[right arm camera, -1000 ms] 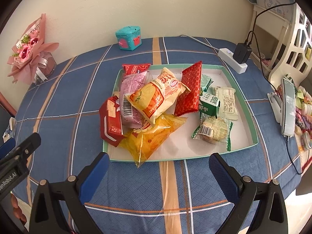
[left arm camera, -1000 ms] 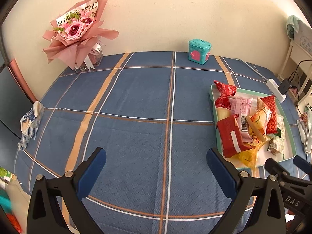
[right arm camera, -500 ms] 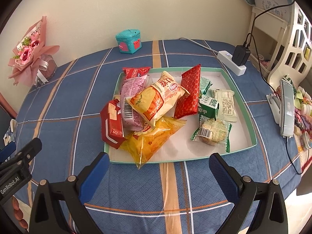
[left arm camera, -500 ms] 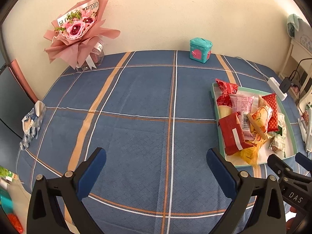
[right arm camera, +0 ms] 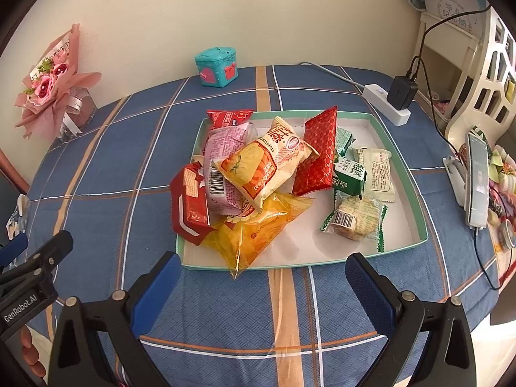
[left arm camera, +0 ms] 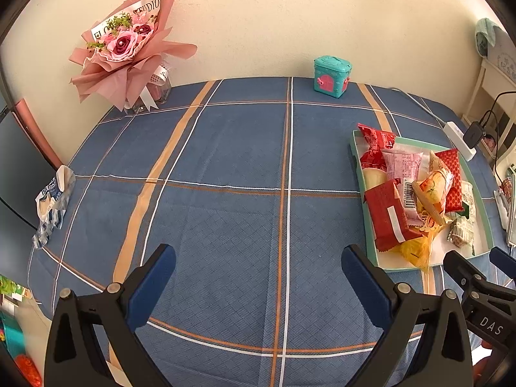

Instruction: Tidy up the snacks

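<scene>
Left claw (left arm camera: 258, 267) wide open, empty, hovering over bare blue plaid cloth on the surface (left arm camera: 225, 167). Right claw (right arm camera: 262, 275) also wide open, empty, just in front of the near rim of the tray (right arm camera: 416, 200). Tray is a shallow mint-edged box with white floor, sitting on the right part of the surface. Snacks piled in its left half: yellow-orange chip bag (right arm camera: 267, 164) on top, pink packet (right arm camera: 224, 167) under it, dark red packet (right arm camera: 188, 203) leaning over the left rim, clear yellow bag (right arm camera: 254, 232) at the front with its tip hanging over the near rim, red patterned packet (right arm camera: 317, 154) propped up mid-tray, small red packet (right arm camera: 229, 117) at the far left corner. Right of the pile: green carton (right arm camera: 350, 175), white wrapper (right arm camera: 377, 172), green-edged biscuit pack (right arm camera: 354, 219) lying flat. Teal toy box (right arm camera: 217, 66) at the far edge by the wall, pink bouquet (left arm camera: 125, 45) at the far left corner. White power strip (right arm camera: 387, 103) with black charger beyond the tray; phone (right arm camera: 477, 180) on a stand far right.
</scene>
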